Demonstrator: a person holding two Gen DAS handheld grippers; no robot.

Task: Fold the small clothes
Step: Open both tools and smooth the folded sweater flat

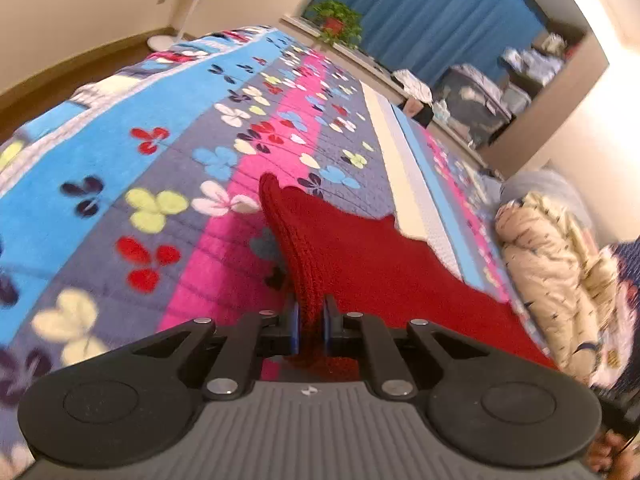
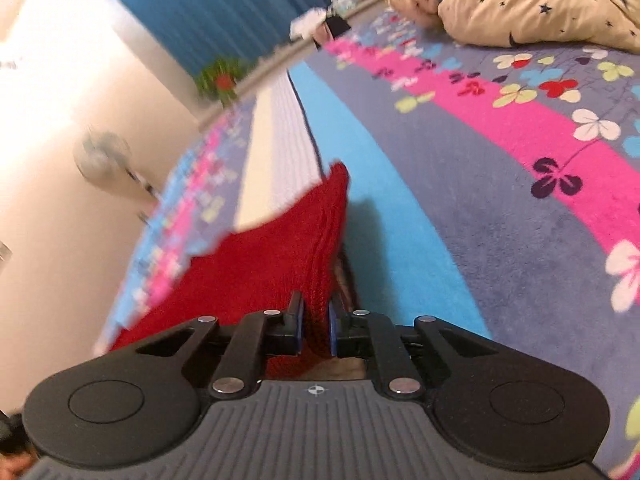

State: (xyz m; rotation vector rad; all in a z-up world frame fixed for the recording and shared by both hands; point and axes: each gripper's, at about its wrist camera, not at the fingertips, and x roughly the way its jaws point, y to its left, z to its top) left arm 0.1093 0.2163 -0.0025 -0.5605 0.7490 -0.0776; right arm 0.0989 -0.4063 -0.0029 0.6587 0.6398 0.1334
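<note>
A red knitted garment [image 1: 360, 256] is lifted above a flowered bedspread [image 1: 152, 152]. My left gripper [image 1: 311, 322] is shut on one ribbed edge of it, and the cloth stretches away to the right. In the right wrist view my right gripper [image 2: 315, 326] is shut on another ribbed edge of the same red garment [image 2: 272, 252], and the cloth stretches away to the left. The part of the garment between the two grippers hangs taut. Its lower side is hidden.
The bedspread [image 2: 500, 184] covers a wide bed. A cream quilt with small stars [image 1: 560, 276] lies bunched at the bed's head, also in the right wrist view [image 2: 520, 0]. A potted plant [image 1: 336, 24], blue curtains [image 1: 432, 12] and a standing fan [image 1: 168, 36] stand beyond the bed.
</note>
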